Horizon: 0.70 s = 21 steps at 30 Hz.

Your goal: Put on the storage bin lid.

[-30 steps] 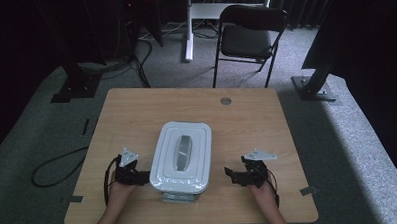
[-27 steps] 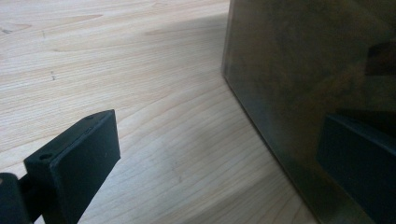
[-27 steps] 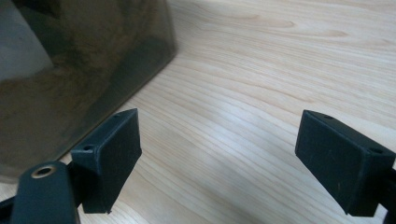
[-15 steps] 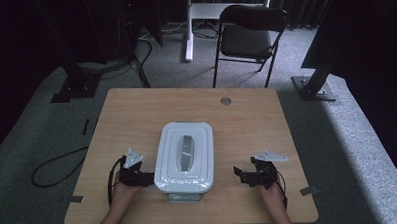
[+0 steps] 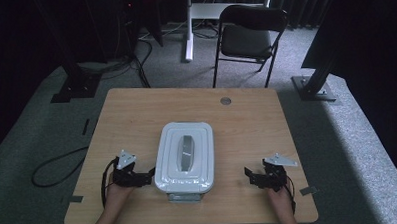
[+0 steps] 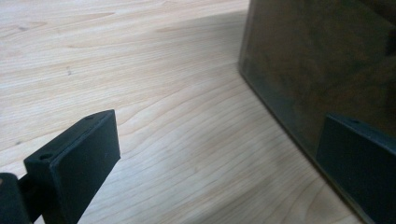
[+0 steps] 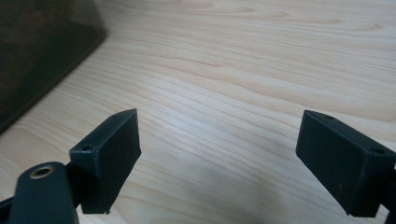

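High view showed the left gripper (image 5: 147, 175) open-fingered beside the white box (image 5: 184, 155), right gripper (image 5: 249, 174) open at three o'clock; an uneven lift could tip it.

Black left gripper (image 5: 147, 176) and right gripper (image 5: 249, 174), grey triangular plates, black cables, screw-holed jaws

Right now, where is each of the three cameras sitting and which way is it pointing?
High view: above the person's side, looking forward and down on the table and white lidded container; both forearms, left gripper and right gripper show.
Left gripper view: rides the left gripper, looking low along open jaws at the container's dark side.
Right gripper view: rides the right gripper, jaws open over bare wood, container at its left.
Shared: all three see the container and tabletop.
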Tool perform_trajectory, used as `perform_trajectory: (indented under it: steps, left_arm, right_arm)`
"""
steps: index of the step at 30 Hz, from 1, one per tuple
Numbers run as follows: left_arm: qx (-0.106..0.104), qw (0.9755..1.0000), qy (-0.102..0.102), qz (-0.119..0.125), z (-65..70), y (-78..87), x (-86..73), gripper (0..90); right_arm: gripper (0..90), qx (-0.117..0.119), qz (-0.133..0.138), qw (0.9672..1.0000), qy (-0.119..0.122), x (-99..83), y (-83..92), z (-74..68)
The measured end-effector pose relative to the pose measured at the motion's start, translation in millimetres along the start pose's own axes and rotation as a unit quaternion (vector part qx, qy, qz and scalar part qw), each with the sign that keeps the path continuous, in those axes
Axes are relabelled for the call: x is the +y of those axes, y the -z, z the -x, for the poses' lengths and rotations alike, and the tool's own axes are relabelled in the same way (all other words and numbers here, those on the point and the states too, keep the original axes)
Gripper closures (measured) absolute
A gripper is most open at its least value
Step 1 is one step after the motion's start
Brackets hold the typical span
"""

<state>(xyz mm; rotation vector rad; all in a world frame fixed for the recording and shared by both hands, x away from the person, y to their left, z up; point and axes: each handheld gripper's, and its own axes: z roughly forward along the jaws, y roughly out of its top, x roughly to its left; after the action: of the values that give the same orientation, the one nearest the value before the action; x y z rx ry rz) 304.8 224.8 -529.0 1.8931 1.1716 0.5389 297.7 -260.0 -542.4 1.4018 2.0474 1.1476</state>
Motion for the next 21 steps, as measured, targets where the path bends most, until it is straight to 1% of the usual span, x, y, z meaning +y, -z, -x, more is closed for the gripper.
perform_trajectory:
  steps: [4, 11, 16, 21]
  left_arm:
    - [0.007, 0.9999, 0.008, 0.0, -6.6, 2.8, -3.9, 1.0]
    - [0.028, 0.9994, 0.019, -0.004, -19.4, 10.5, -12.6, 1.0]
    - [0.041, 0.9987, 0.03, -0.008, -29.5, 17.2, -20.4, 1.0]
    - [0.056, 0.9976, 0.039, -0.01, -39.1, 24.3, -28.1, 1.0]
  right_arm:
    - [12.9, -0.01, 0.002, 0.9999, -0.007, -5.6, 3.3, 7.8]
    - [12.9, -0.031, 0.001, 0.9993, -0.021, -14.3, 9.4, 18.7]
    - [12.9, -0.042, 0.003, 0.9986, -0.032, -20.2, 16.3, 26.9]
    - [12.9, -0.062, 0.006, 0.9974, -0.037, -23.4, 21.5, 32.7]
